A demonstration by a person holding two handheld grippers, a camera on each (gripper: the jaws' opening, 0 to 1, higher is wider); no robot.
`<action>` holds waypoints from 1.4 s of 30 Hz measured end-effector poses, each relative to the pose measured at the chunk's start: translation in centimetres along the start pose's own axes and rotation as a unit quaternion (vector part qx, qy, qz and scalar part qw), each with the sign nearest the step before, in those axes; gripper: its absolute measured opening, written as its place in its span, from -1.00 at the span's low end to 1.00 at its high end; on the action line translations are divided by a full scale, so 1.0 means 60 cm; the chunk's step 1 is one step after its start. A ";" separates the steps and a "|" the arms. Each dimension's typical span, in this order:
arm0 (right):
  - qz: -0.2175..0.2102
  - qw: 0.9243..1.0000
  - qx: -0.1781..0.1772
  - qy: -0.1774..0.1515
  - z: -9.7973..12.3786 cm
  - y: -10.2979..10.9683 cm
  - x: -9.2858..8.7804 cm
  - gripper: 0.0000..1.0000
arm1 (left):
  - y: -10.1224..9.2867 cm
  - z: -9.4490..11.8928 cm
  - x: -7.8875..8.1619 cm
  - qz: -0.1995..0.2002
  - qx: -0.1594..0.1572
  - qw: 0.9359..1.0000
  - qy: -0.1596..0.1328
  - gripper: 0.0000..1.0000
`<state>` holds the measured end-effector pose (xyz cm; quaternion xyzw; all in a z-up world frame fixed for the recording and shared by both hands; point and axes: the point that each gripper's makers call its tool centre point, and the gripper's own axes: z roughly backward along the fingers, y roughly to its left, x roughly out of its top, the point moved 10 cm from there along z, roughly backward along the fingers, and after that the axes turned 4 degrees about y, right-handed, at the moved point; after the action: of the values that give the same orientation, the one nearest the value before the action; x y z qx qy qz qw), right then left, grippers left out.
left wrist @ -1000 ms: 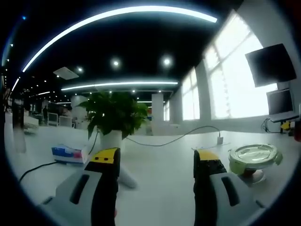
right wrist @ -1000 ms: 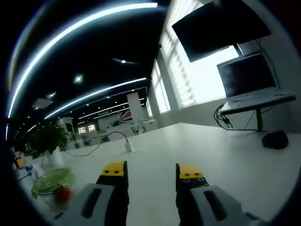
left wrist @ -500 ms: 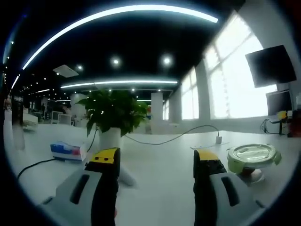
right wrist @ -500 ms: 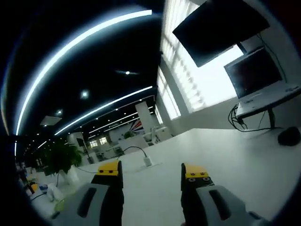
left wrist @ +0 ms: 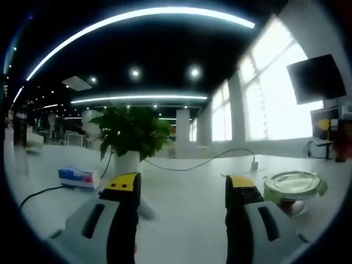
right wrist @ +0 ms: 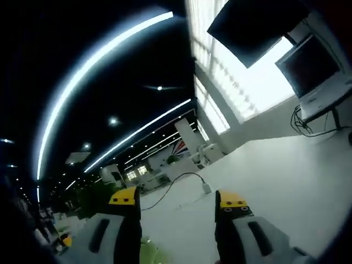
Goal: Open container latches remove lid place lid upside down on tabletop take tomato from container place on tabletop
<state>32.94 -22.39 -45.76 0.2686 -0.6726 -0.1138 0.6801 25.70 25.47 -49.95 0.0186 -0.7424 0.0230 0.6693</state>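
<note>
In the left gripper view a round glass container (left wrist: 292, 192) with a green-latched clear lid (left wrist: 292, 180) stands on the white tabletop (left wrist: 187, 203) at the right, and something red shows low inside it. My left gripper (left wrist: 181, 190) is open, nothing between its yellow-tipped jaws, and the container lies just right of the right jaw. In the right gripper view my right gripper (right wrist: 179, 201) is open and tilted up toward the ceiling; a green blur (right wrist: 147, 251) sits low between its jaws.
A potted plant (left wrist: 132, 137) in a white pot stands ahead of the left gripper, with a colourful box (left wrist: 77, 177) to its left. A cable and plug (left wrist: 254, 163) cross the table. Monitors (right wrist: 308, 63) stand by the windows at the right.
The right gripper view has swung upward and rolled, so the container dropped out toward its bottom edge. The left gripper view has shifted slightly; the container sits a little lower and nearer the jaw.
</note>
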 end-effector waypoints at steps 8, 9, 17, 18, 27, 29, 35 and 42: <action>-0.116 0.992 0.016 0.048 -0.004 0.022 -0.063 0.02 | -0.005 0.000 -0.002 -0.001 -0.008 1.000 -0.004 0.11; -0.124 0.991 0.016 0.055 -0.003 0.026 -0.075 0.02 | -0.006 0.000 -0.002 -0.002 -0.008 1.000 -0.003 0.11; -0.185 0.978 0.004 0.099 -0.006 0.038 -0.143 0.02 | -0.008 -0.002 -0.005 -0.001 -0.012 1.000 -0.004 0.11; -0.189 0.977 0.003 0.101 -0.007 0.039 -0.147 0.02 | -0.009 -0.002 -0.006 -0.001 -0.012 1.000 -0.003 0.11; -0.218 0.968 -0.005 0.125 -0.016 0.050 -0.189 0.00 | -0.010 -0.003 -0.007 -0.004 -0.013 1.000 -0.002 0.10; -0.218 0.967 -0.003 0.131 -0.019 0.054 -0.197 -0.01 | -0.010 -0.003 -0.008 -0.004 -0.013 1.000 -0.001 0.10; -0.212 0.966 0.001 0.147 -0.026 0.070 -0.216 -0.12 | -0.009 -0.001 -0.009 -0.005 -0.010 1.000 0.001 0.10; -0.158 0.976 -0.006 0.152 -0.032 0.076 -0.223 -0.50 | -0.002 0.003 -0.010 -0.005 -0.005 1.000 0.003 0.09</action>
<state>32.93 -11.29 -54.70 0.3816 -0.5097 -0.1820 0.7493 25.58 25.31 -50.59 0.0188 -0.7406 0.0158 0.6715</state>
